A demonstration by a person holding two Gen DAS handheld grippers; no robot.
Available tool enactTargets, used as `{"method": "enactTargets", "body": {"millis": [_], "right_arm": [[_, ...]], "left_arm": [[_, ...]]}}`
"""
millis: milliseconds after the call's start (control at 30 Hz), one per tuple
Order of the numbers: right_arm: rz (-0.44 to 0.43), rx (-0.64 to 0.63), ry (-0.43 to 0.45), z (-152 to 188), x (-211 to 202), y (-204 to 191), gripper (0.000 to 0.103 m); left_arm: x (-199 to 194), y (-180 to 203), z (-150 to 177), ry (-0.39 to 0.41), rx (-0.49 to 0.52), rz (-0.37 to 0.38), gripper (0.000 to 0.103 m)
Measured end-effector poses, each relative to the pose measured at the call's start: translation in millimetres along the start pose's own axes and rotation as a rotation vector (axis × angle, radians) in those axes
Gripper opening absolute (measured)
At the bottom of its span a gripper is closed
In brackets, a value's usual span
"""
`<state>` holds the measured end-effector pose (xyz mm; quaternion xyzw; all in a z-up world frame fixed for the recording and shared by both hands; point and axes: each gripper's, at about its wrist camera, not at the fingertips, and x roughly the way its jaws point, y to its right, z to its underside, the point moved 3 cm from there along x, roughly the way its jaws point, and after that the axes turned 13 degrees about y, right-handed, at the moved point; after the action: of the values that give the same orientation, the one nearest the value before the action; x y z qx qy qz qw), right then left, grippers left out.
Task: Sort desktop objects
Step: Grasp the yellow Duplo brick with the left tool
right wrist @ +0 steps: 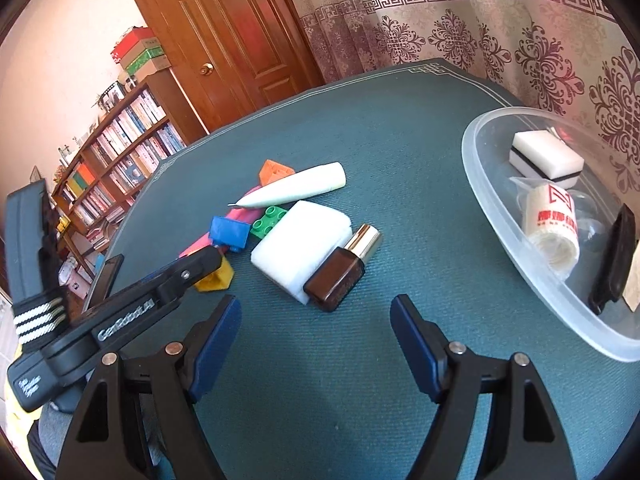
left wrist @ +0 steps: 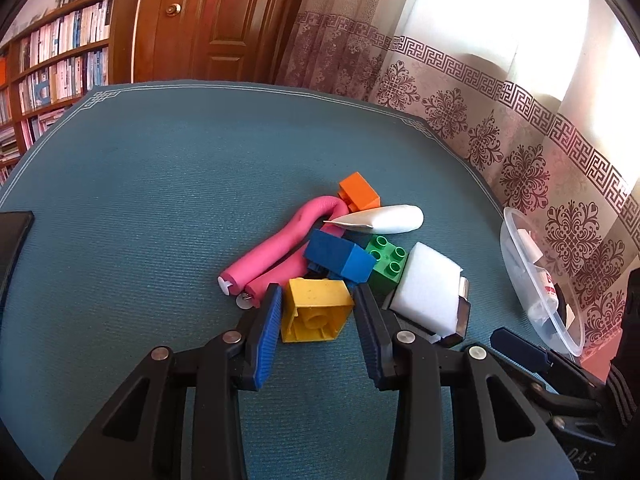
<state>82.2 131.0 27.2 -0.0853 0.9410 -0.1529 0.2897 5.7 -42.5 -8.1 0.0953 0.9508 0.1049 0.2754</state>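
Observation:
A pile lies mid-table: a yellow brick (left wrist: 316, 312), a blue brick (left wrist: 340, 256), a green brick (left wrist: 386, 258), an orange brick (left wrist: 359, 192), a bent pink foam roller (left wrist: 280, 248), a white pen-shaped tube (left wrist: 384, 219), a white sponge (left wrist: 428, 290) and a brown bottle (right wrist: 340, 270). My left gripper (left wrist: 318, 300) has its jaws around the yellow brick, close to its sides; I cannot tell if they press it. My right gripper (right wrist: 316, 314) is open and empty, just short of the bottle.
A clear plastic tub (right wrist: 496, 208) stands at the right, holding a black-and-white sponge (right wrist: 546, 156), a white roll (right wrist: 554, 220) and a black object (right wrist: 614, 260). A dark phone (left wrist: 12, 236) lies at the table's left. Curtains, a door and a bookshelf stand behind.

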Motion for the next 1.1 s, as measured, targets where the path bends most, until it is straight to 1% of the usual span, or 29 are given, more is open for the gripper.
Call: {"method": "enactTargets", "body": {"millis": [100, 167, 233, 333, 533, 733, 867, 1033, 1100], "right_arm": [[0.032, -0.010, -0.008, -1, 6, 0, 0.080], [0.049, -0.012, -0.008, -1, 9, 1, 0.078], [0.064, -0.019, -0.015, -1, 12, 1, 0.070], [0.073, -0.027, -0.020, -1, 16, 0, 0.064], [0.080, -0.068, 0.003, -6, 21, -7, 0.063], [0.065, -0.087, 0.022, -9, 26, -10, 0.063], [0.057, -0.088, 0.016, -6, 27, -8, 0.062], [0.067, -0.083, -0.004, 0, 25, -3, 0.057], [0.068, -0.079, -0.004, 1, 23, -1, 0.056]], "left_arm": [[-2, -2, 0, 0.001, 0.001, -0.005, 0.039], [-3, -3, -1, 0.002, -0.006, -0.009, 0.039], [-3, -5, -1, -0.002, -0.012, -0.011, 0.039], [-3, -4, -1, -0.001, -0.007, -0.016, 0.039], [-2, -3, -2, -0.001, -0.008, -0.021, 0.039], [-2, -2, -1, 0.016, -0.006, -0.040, 0.040], [-1, -1, -1, 0.015, 0.001, -0.043, 0.041], [-2, -1, 1, 0.015, 0.001, -0.045, 0.041], [-1, -2, 2, 0.012, -0.002, -0.045, 0.041]]}}
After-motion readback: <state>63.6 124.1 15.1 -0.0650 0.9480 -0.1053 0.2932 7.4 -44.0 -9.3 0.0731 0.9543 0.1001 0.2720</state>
